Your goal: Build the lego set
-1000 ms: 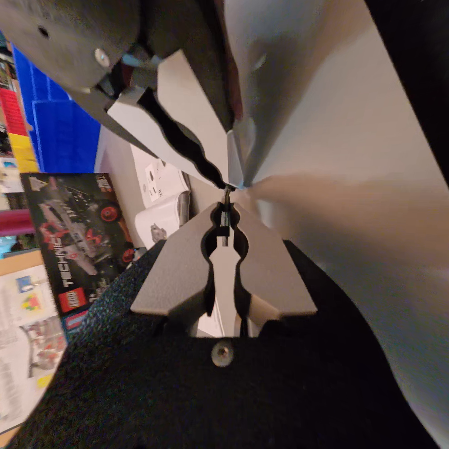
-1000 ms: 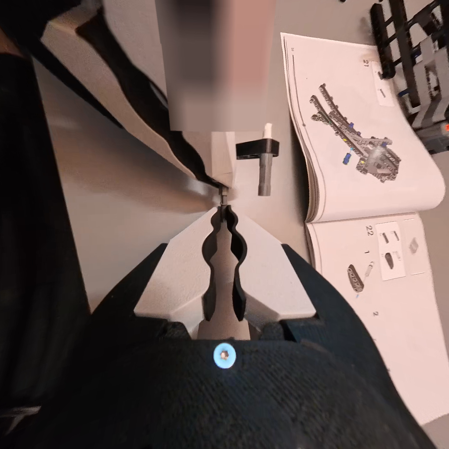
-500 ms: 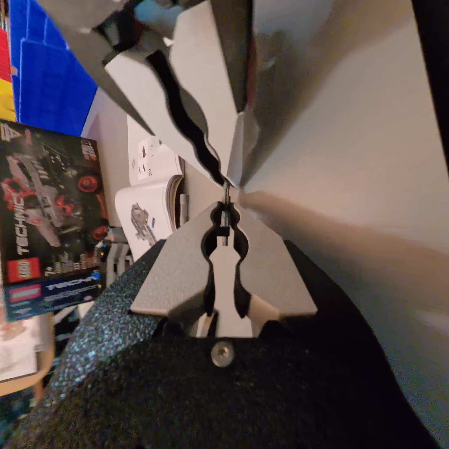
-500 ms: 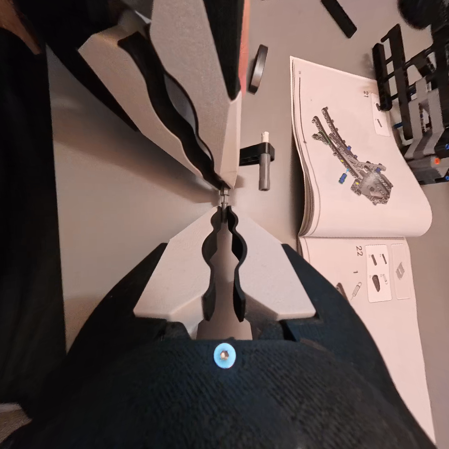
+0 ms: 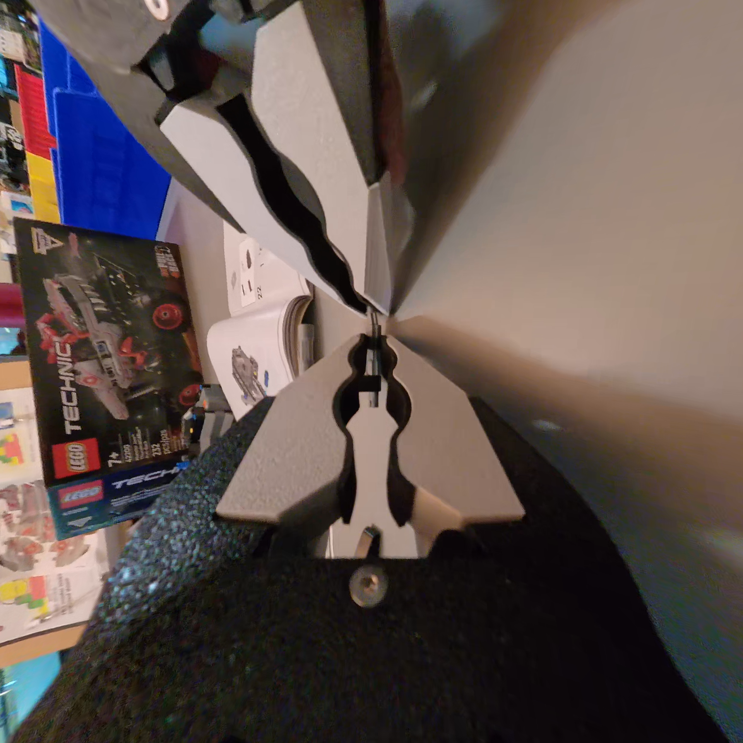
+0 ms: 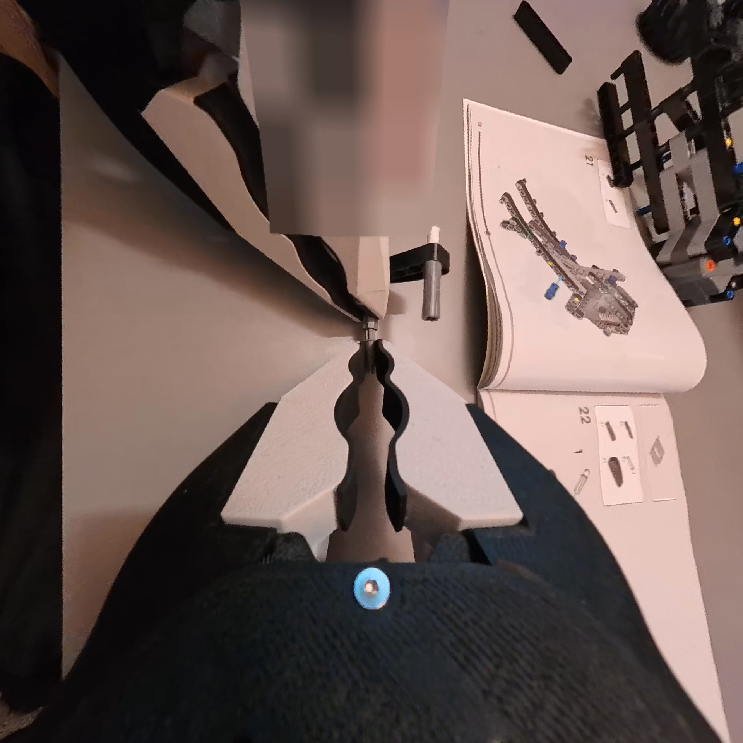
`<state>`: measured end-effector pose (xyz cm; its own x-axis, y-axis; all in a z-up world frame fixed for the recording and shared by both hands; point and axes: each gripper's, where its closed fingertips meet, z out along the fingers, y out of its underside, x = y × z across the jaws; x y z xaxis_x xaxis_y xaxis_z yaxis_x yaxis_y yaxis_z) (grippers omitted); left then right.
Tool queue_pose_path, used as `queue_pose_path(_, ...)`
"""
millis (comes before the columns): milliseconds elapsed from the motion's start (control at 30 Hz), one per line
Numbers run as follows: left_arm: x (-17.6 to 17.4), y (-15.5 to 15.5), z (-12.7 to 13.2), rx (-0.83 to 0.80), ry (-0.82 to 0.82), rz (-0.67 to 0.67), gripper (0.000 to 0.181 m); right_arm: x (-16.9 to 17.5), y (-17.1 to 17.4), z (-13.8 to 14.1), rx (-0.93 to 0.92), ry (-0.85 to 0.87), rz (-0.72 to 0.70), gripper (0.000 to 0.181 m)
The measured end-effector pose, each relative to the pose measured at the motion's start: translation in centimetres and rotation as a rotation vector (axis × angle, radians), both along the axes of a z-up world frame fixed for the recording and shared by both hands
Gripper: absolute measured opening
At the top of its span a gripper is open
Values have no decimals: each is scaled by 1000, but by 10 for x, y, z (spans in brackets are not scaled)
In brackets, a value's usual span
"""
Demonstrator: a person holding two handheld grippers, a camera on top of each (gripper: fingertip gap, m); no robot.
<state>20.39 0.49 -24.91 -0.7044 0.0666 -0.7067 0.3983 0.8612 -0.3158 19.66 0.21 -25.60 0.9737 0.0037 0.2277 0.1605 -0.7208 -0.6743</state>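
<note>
My left gripper [image 5: 374,341] and right gripper [image 6: 370,349] meet tip to tip above the grey table [image 6: 201,362]. Both are shut on one thin grey pin [image 6: 369,325], each at one end. In the left wrist view the pin [image 5: 374,362] runs between my fingers with a small black piece [image 5: 368,382] on it. The right gripper's fingers [image 5: 305,169] come in from above there. In the right wrist view the left gripper's fingers [image 6: 372,273] come in from above, partly under a blur patch.
An open instruction booklet [image 6: 583,281] lies to the right, with the part-built black and grey model [image 6: 683,161] behind it. A black beam with a grey axle [image 6: 432,281] lies near the tips. A loose black beam [image 6: 542,36] lies farther back. The set's box [image 5: 108,354] and blue bins [image 5: 100,152] stand at the left. My left and right fingertips are right by each other.
Both grippers stay shut tip to tip on the pin. The joined pair has turned and shifted a little, so the box and booklet have moved in both views.
</note>
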Motion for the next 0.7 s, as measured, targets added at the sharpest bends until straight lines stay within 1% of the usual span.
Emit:
queue_pose_path(33, 0, -1, 0, 10, -14, -5, 4, 0, -1, 0, 2, 13, -2, 2)
queue_pose_path(100, 1, -2, -1, 21, -27, -10, 4, 1, -1, 0, 12, 37, -7, 2)
queue_pose_path(200, 3, -3, -1, -18, 2, 0, 4, 3, -3, 0, 42, 48, -9, 2)
queue_pose_path(267, 4, -5, -1, -61, 24, 24, 4, 5, -5, 2, 60, 28, -16, 10)
queue_pose_path(467, 10, -3, -1, -121, 54, 123, 4, 16, -17, 11, 122, -44, -61, 29)
queue_pose_path(533, 14, -2, 5, -159, 61, 159, 4, 22, -22, 14, 156, -111, -61, 32)
queue_pose_path(600, 15, -2, 11, -199, 70, 169, 4, 29, -27, 17, 173, -227, -56, 34)
queue_pose_path(700, 16, -2, 19, -223, 46, 129, 4, 26, -24, 20, 190, -389, 22, 26)
